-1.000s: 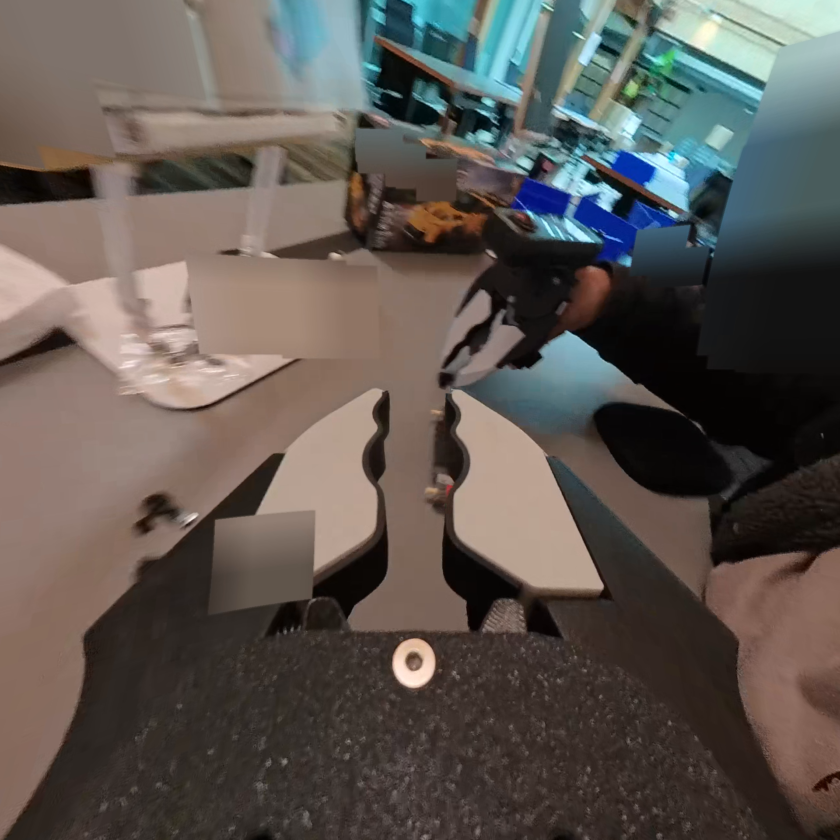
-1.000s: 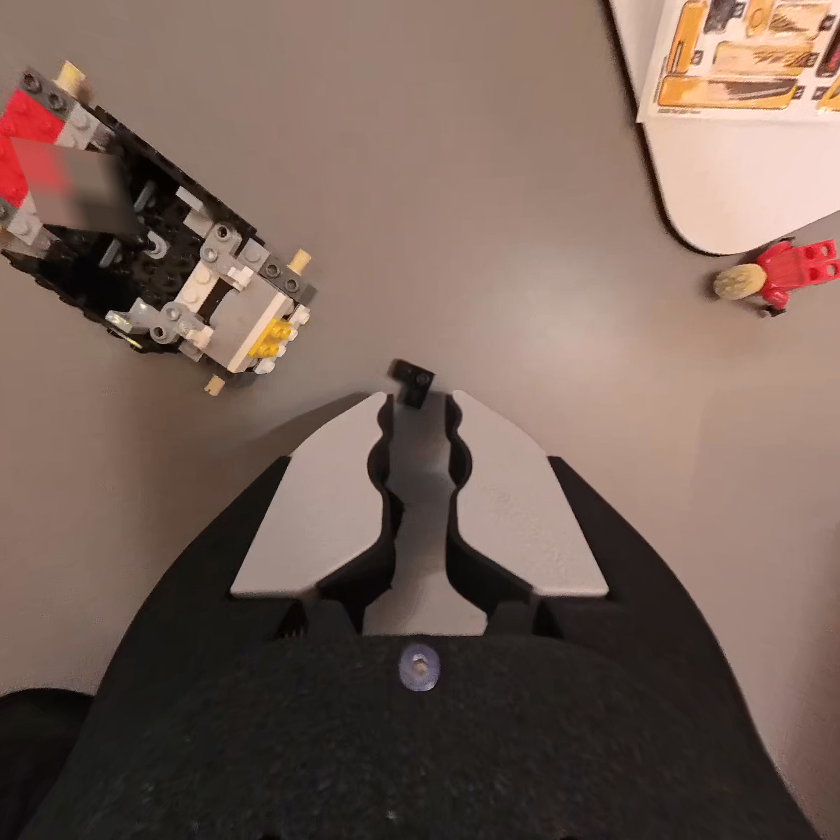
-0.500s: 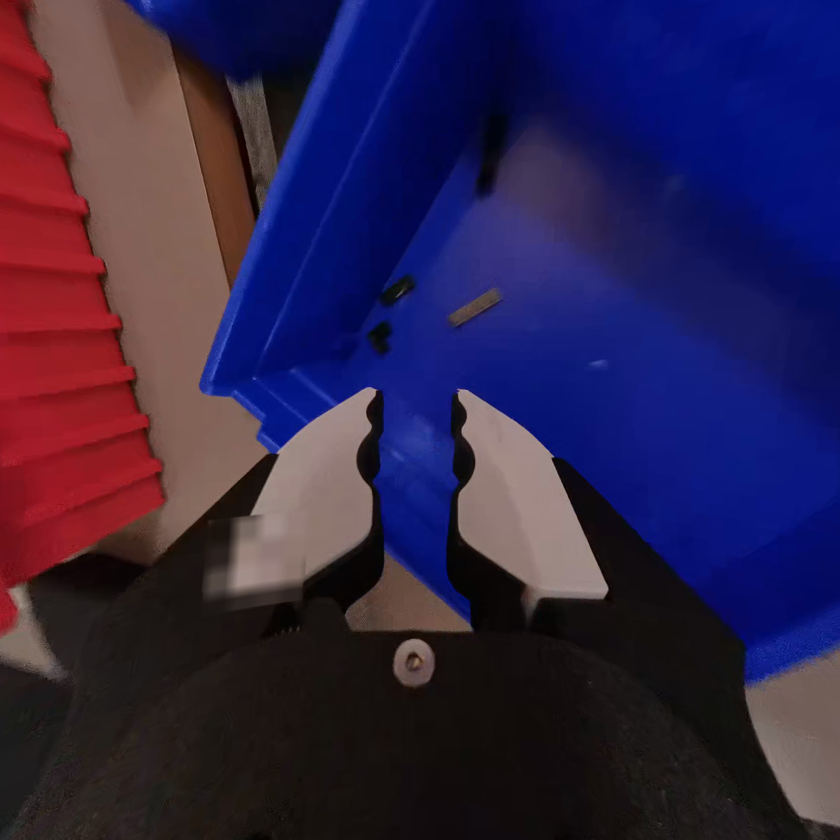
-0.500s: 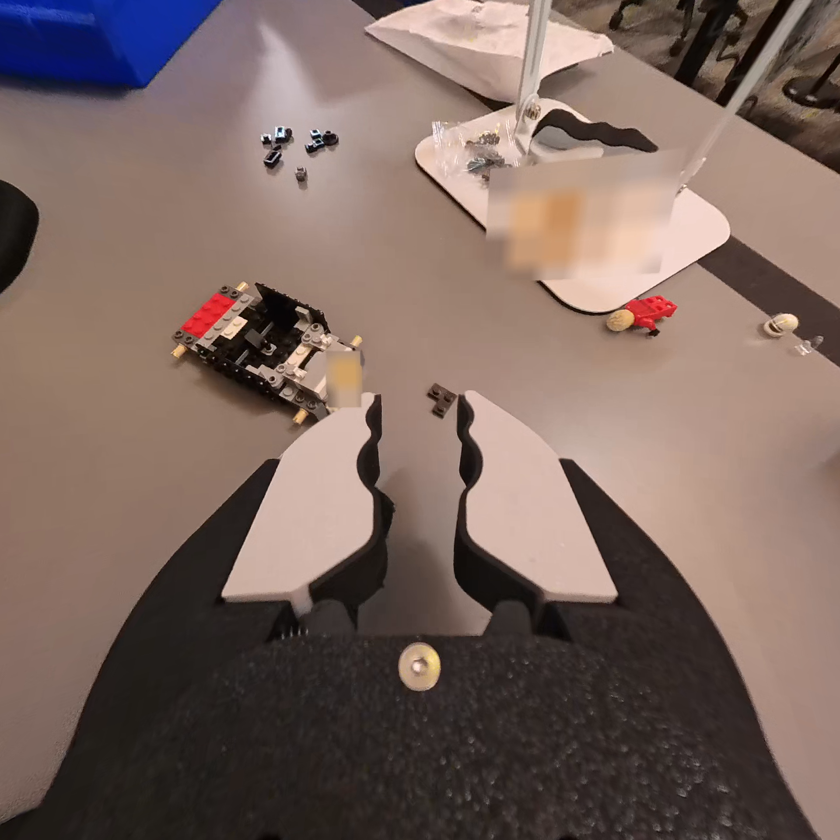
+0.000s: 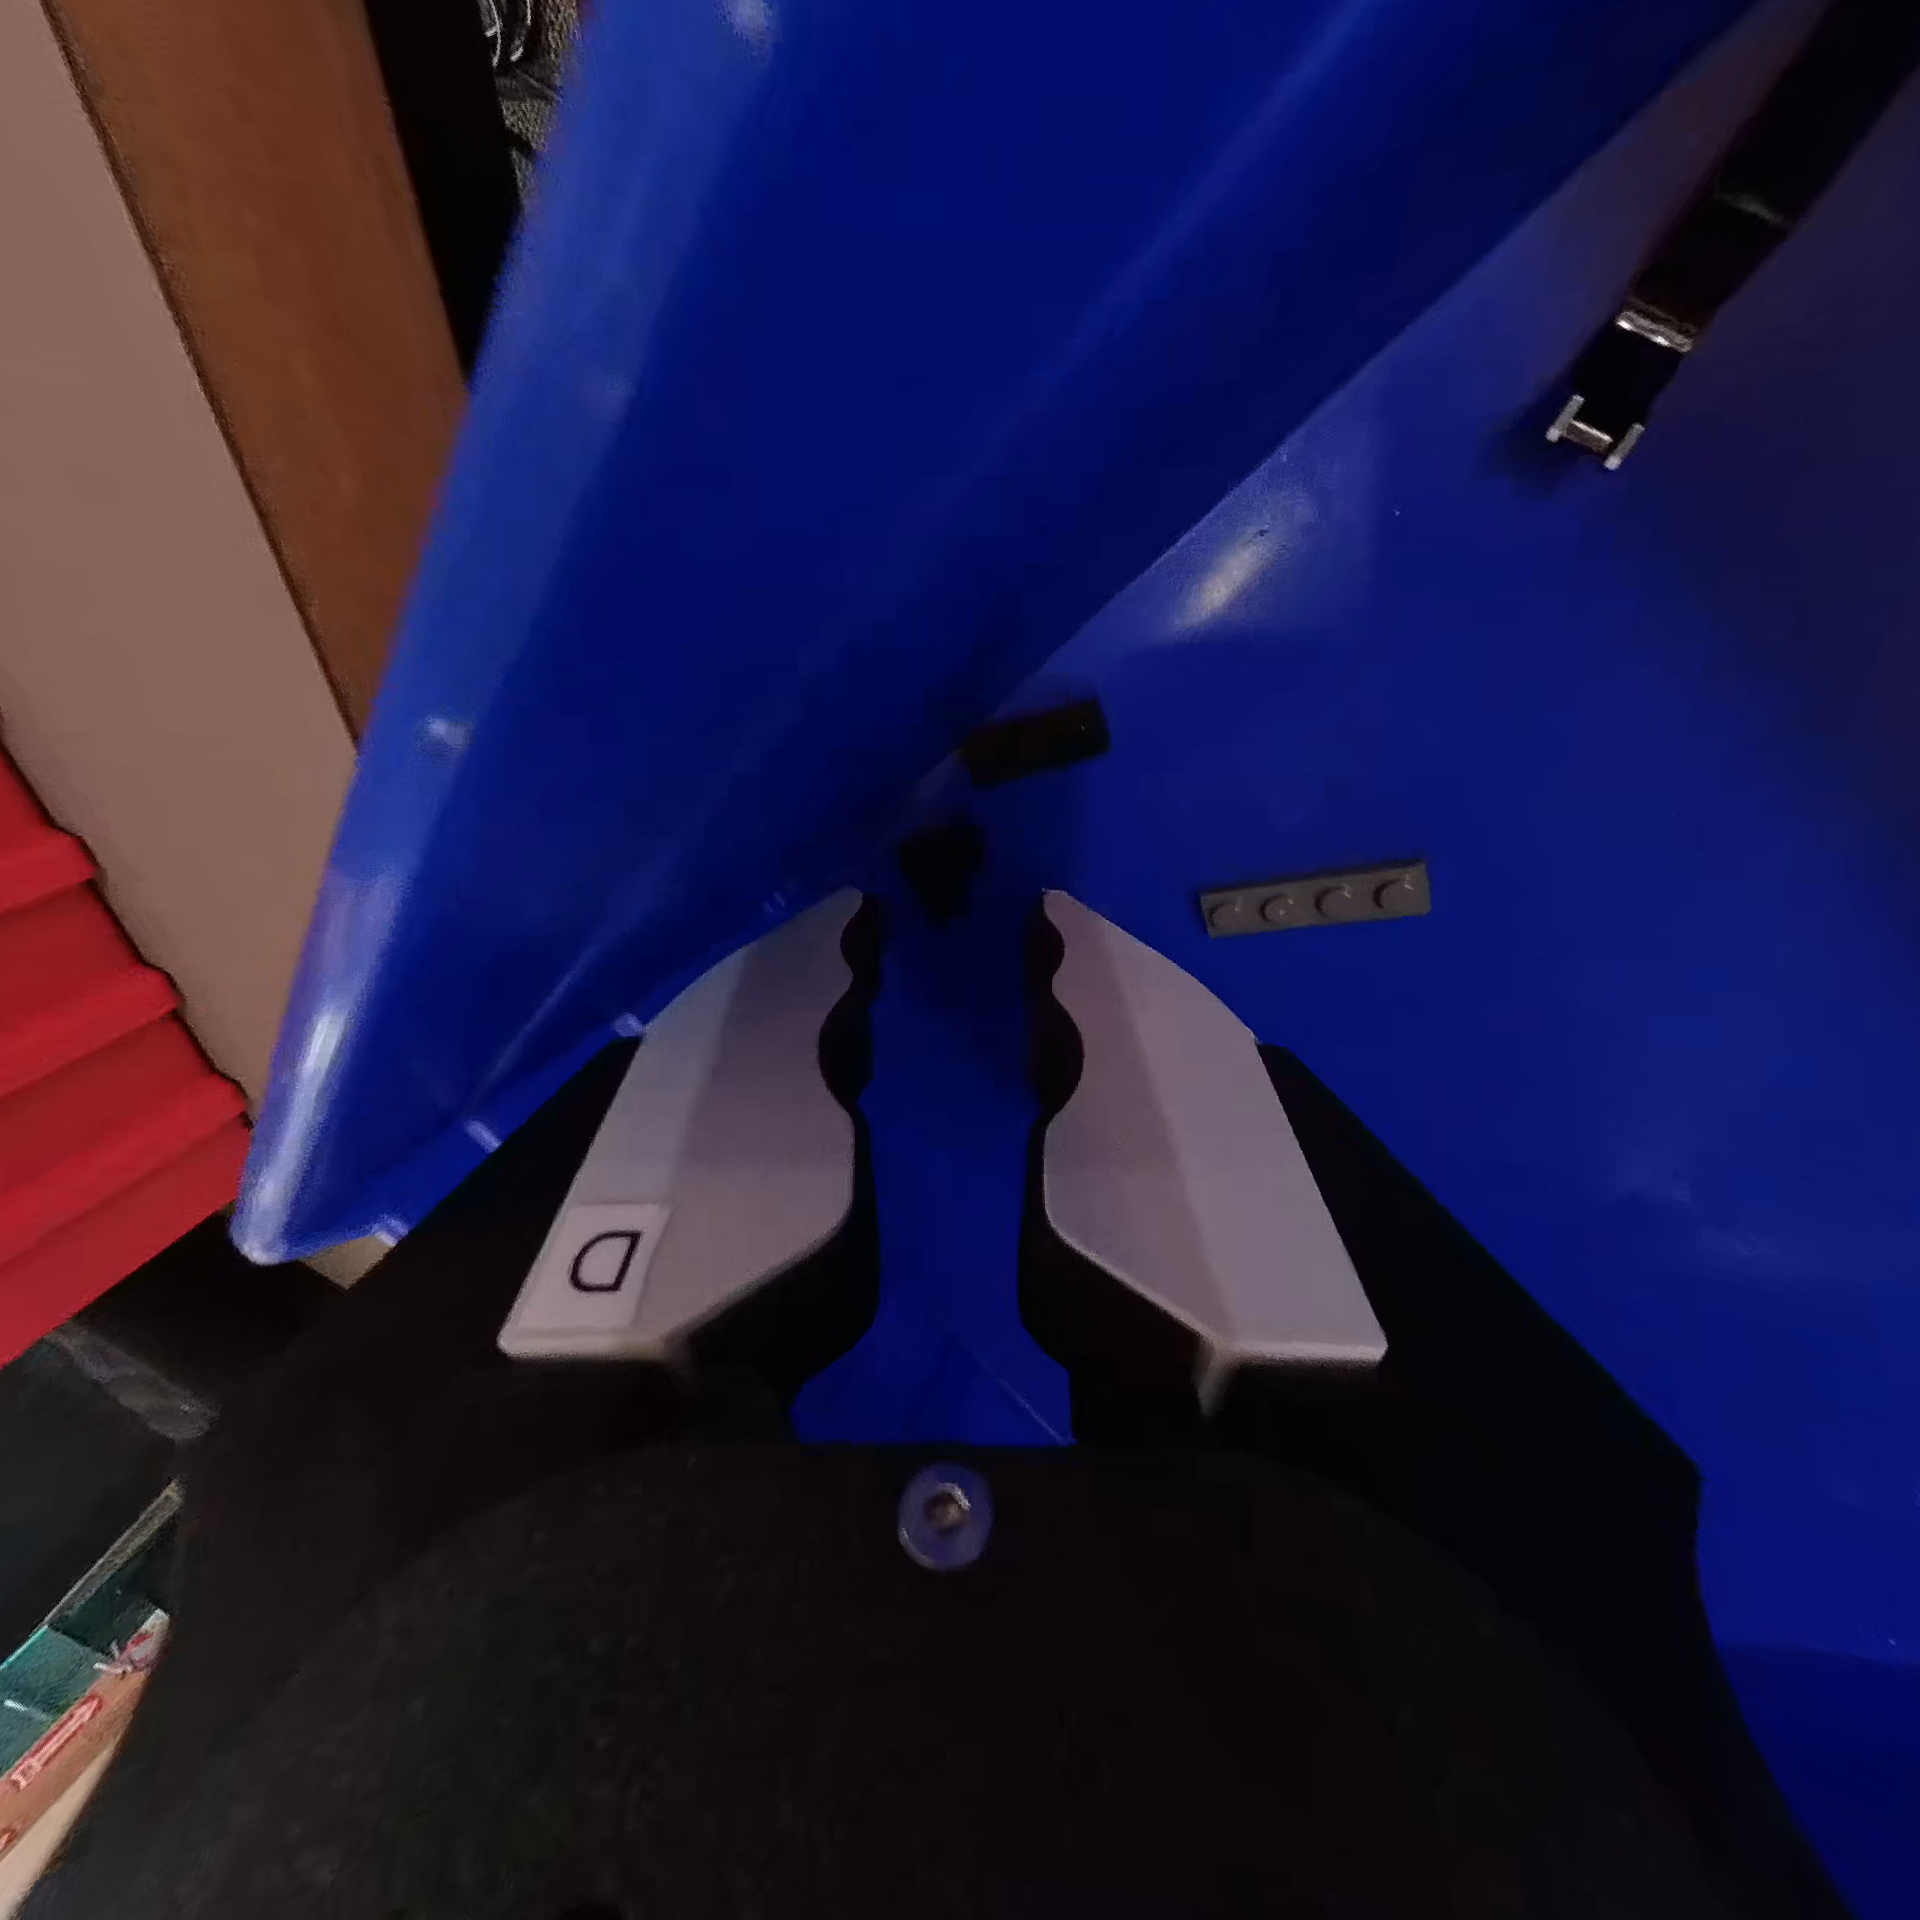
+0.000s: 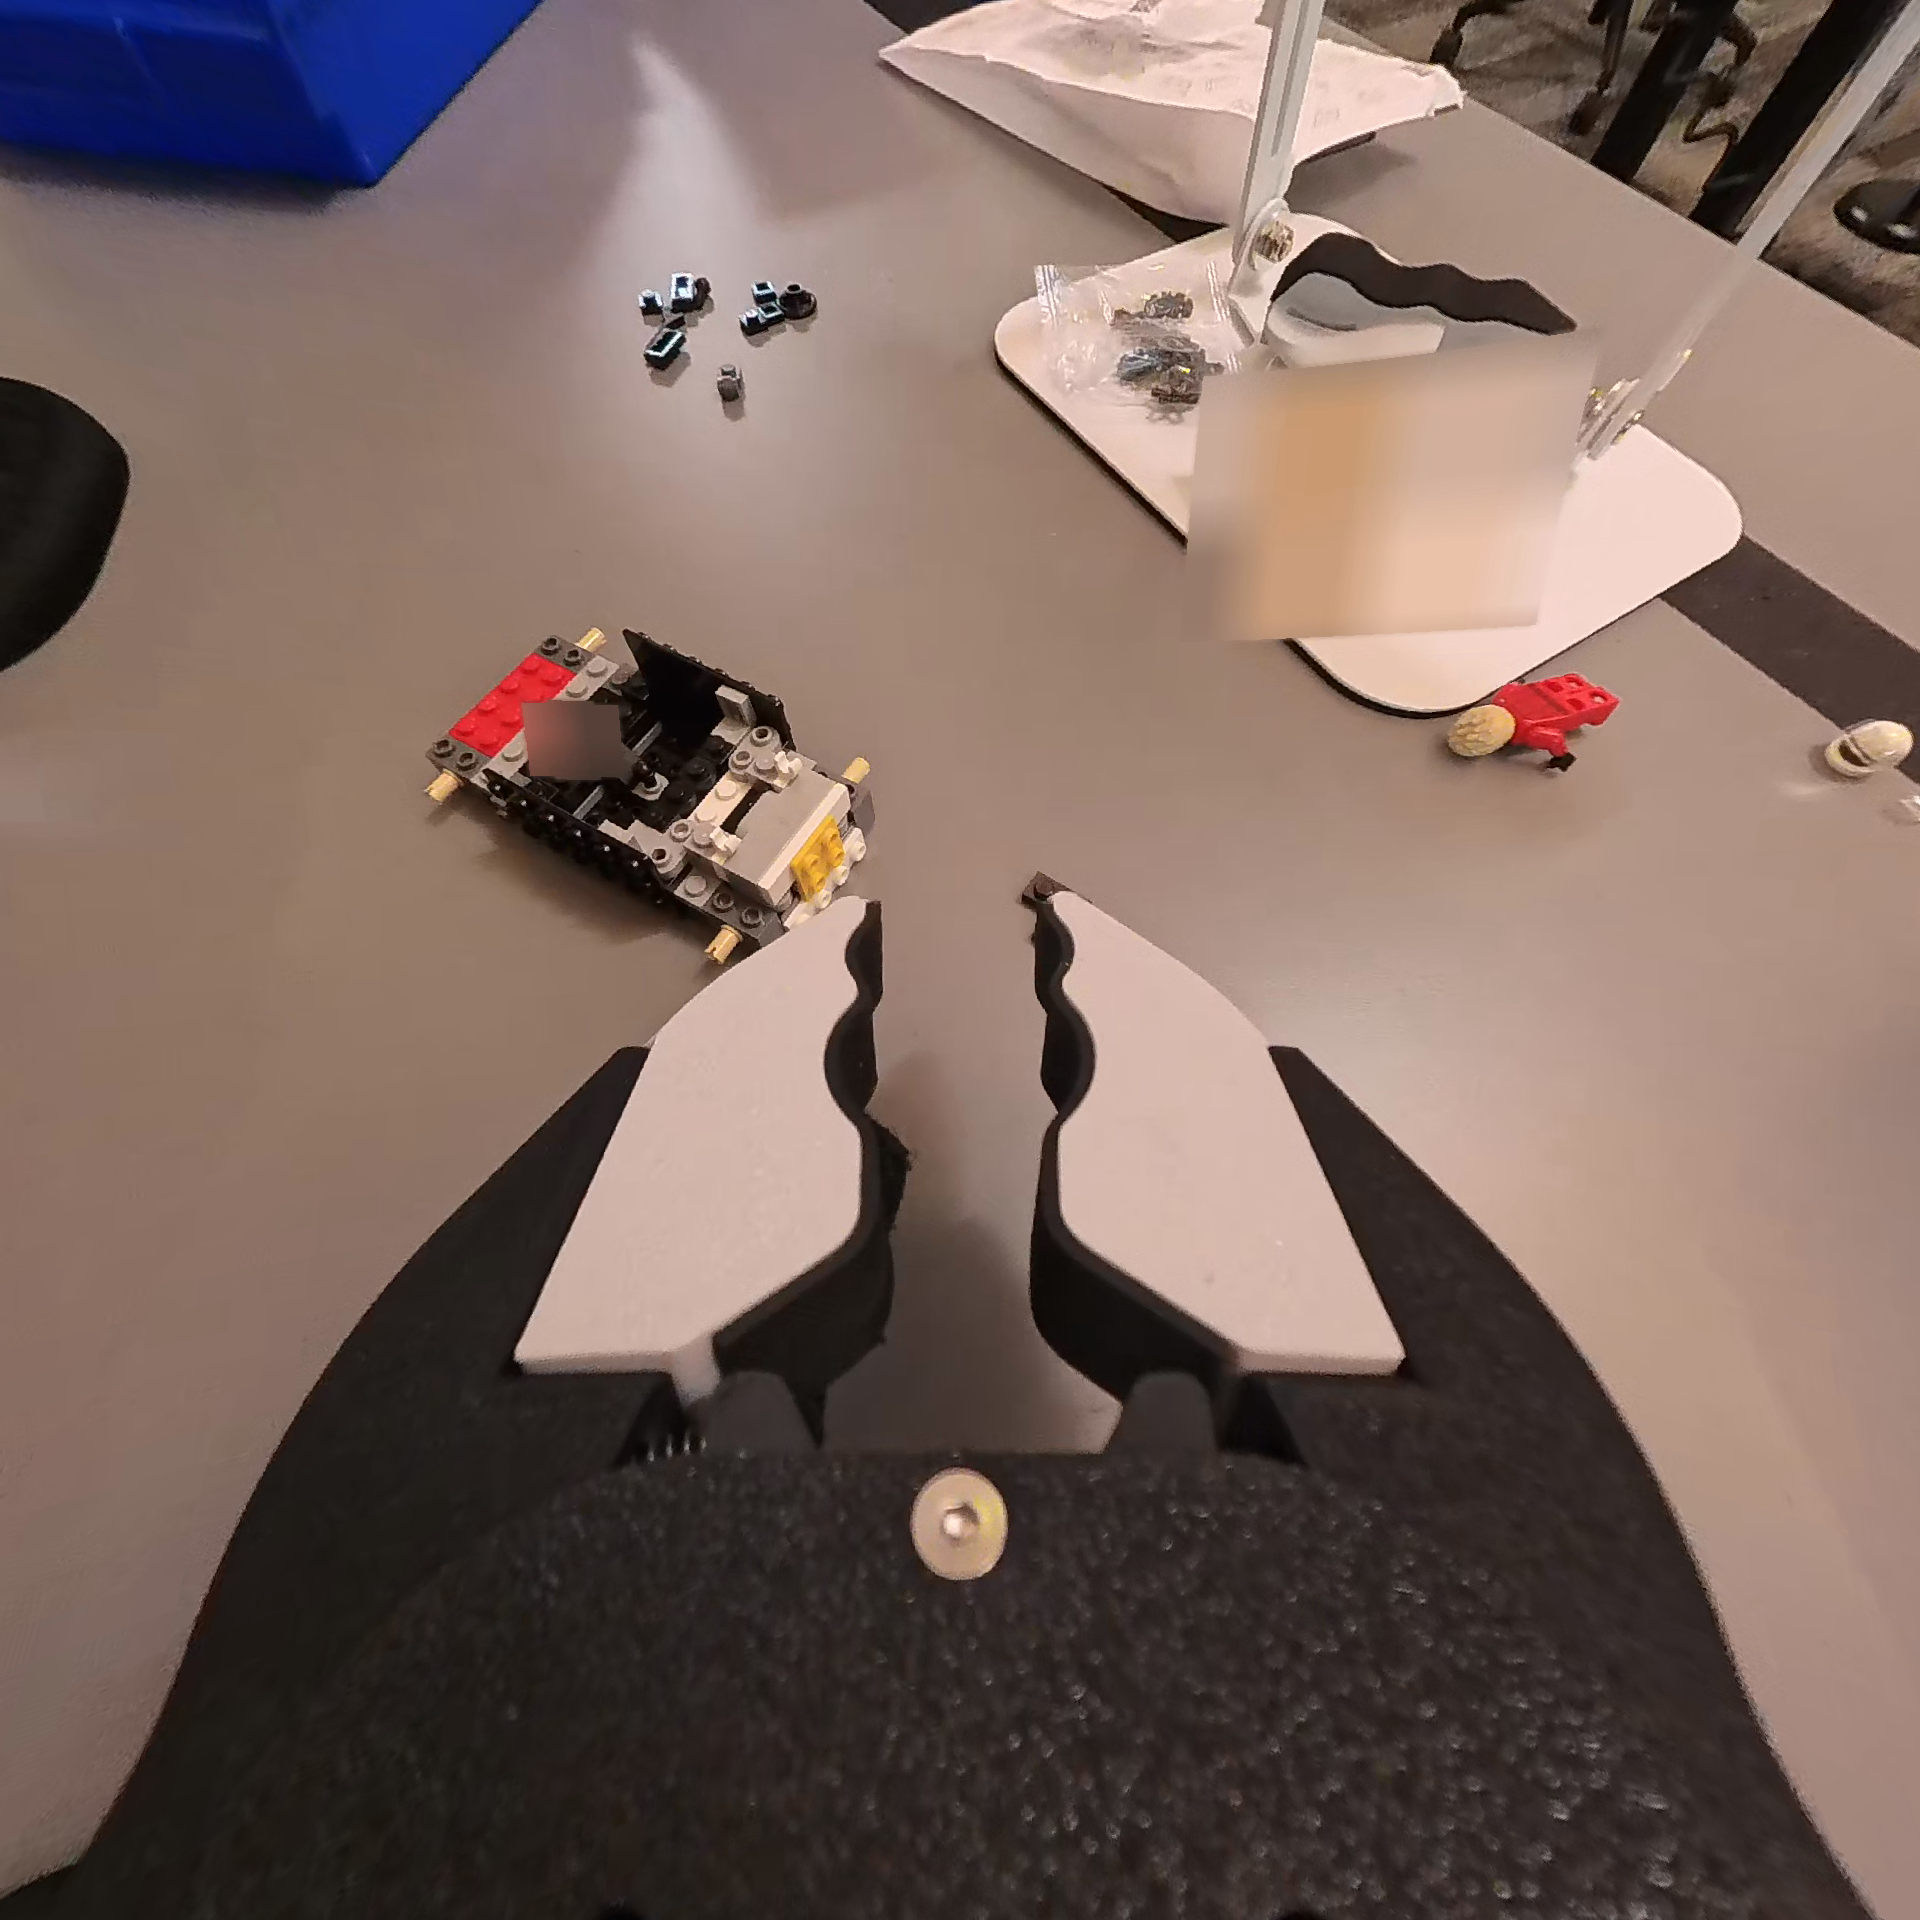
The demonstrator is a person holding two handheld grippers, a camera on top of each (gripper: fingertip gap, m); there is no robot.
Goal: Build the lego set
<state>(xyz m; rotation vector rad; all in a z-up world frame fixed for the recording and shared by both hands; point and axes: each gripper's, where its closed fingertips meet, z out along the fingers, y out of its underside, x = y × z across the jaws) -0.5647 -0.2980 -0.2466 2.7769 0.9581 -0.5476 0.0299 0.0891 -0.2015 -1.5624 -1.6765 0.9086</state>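
Open office or lab workspace, set up for hands-on assembly

Broad grey table [image 6: 1351, 1039] up front, strewn with a part-built brick model [image 6: 665, 790], a scatter of small dark pieces [image 6: 717, 312] and a clear bag of parts [image 6: 1132, 332] on a white stand base [image 6: 1642, 561]; beyond the far edge, patterned carpet [image 6: 1558, 62] and dark chair or desk legs [image 6: 1704, 114], very office-like; over on the other side, deep inside a blue plastic storage bin [image 5: 1455, 1039] with loose pieces, a grey studded plate [image 5: 1315, 900] among them, beside a wood-edged panel [image 5: 260, 312] and a ribbed red bin [image 5: 83, 1039], the sort stacked in a lab or workshop
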